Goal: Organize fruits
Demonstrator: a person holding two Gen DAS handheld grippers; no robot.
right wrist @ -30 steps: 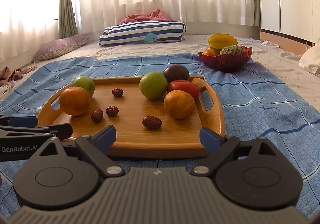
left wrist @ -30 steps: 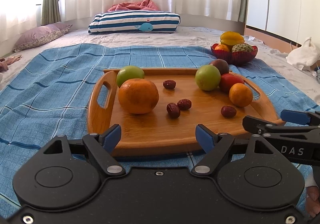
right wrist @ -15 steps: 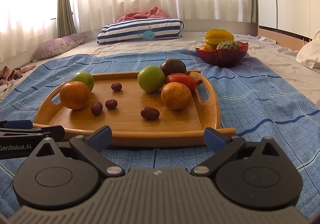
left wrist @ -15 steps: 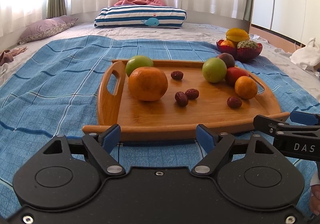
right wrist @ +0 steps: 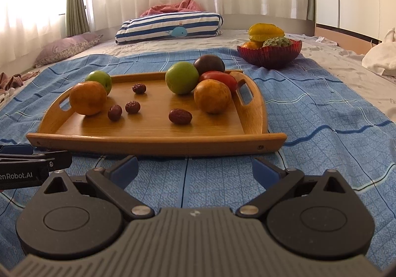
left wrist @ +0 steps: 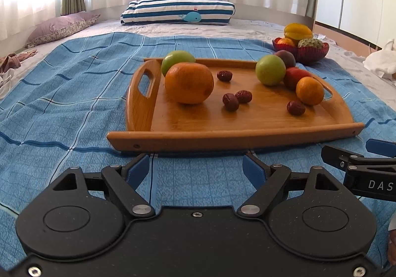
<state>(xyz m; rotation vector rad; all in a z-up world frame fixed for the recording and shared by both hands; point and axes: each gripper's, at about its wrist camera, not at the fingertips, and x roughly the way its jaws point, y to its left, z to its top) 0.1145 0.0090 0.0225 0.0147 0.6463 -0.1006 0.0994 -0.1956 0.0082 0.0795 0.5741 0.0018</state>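
A wooden tray [left wrist: 247, 126] [right wrist: 148, 138] lies on a blue blanket. It holds a big orange [left wrist: 189, 84] [right wrist: 87, 101], two green fruits [left wrist: 269, 70] [right wrist: 182, 78], a red tomato [right wrist: 219, 79], a dark fruit [right wrist: 209, 63], a smaller orange [left wrist: 309, 91] [right wrist: 212, 100] and several brown dates [left wrist: 230, 101] [right wrist: 180, 116]. My left gripper [left wrist: 196, 170] is open and empty, just short of the tray's near edge. My right gripper [right wrist: 195, 169] is open and empty there too, to the right of the left one.
A red bowl [right wrist: 269, 55] [left wrist: 302, 53] with a yellow starfruit and other fruit stands on the bed behind the tray's right end. A striped whale pillow [left wrist: 178, 13] and a purple pillow [left wrist: 59, 29] lie at the back. White cloth [left wrist: 381, 61] lies at the right.
Both grippers have drawn back from the tray and sunk lower; the tray's near edge now lies beyond the fingertips. Nothing on the tray has moved.
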